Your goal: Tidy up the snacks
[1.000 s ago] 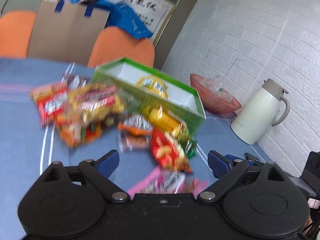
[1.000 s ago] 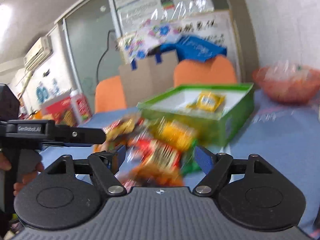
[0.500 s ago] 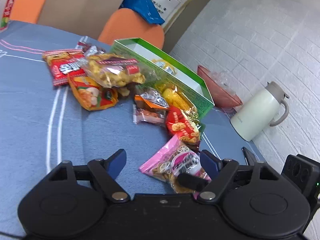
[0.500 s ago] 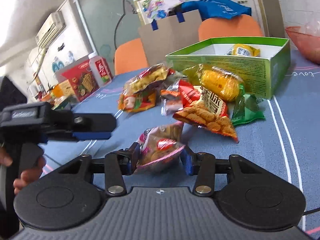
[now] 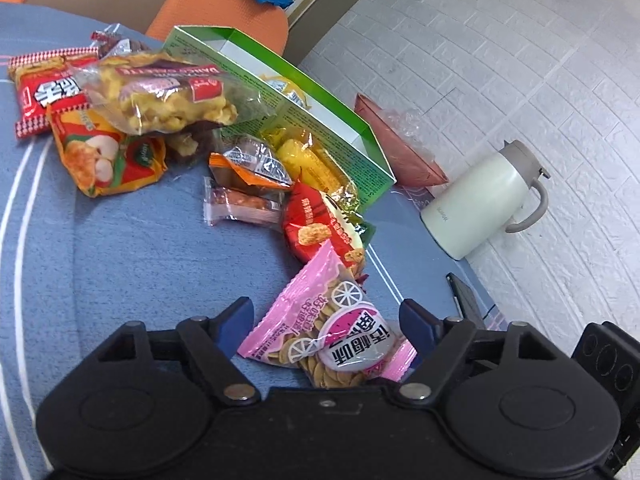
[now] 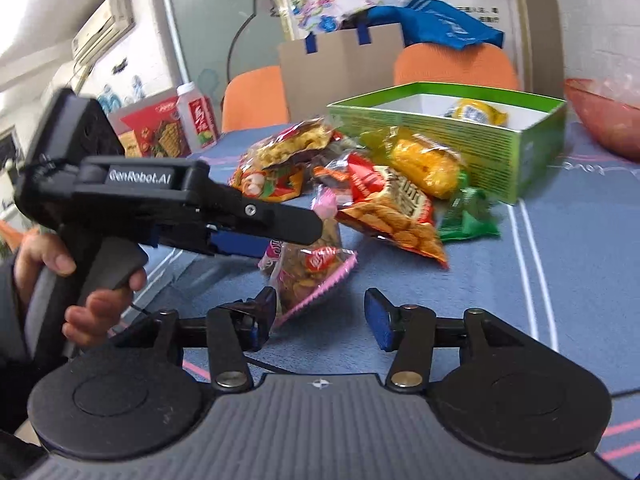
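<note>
While the box [image 6: 448, 136] is waiting far off, both grippers are flanking the pink packet [image 5: 324, 332] to lift it. Left gripper [image 5: 326, 316] is gaping, empty. Right gripper [image 6: 320, 312], jaws just reopening, is gripping nothing.

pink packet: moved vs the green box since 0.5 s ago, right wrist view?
Yes. The pink packet lies farther from the green box, closer to the left gripper; right gripper jaws just opened.

My left gripper [image 6: 256, 240] is black with blue pads, white "GenRobot.AI" lettering and a grey handle. At six o'clock, my right gripper [image 6: 320, 312] shows silver pivot screws.
</note>
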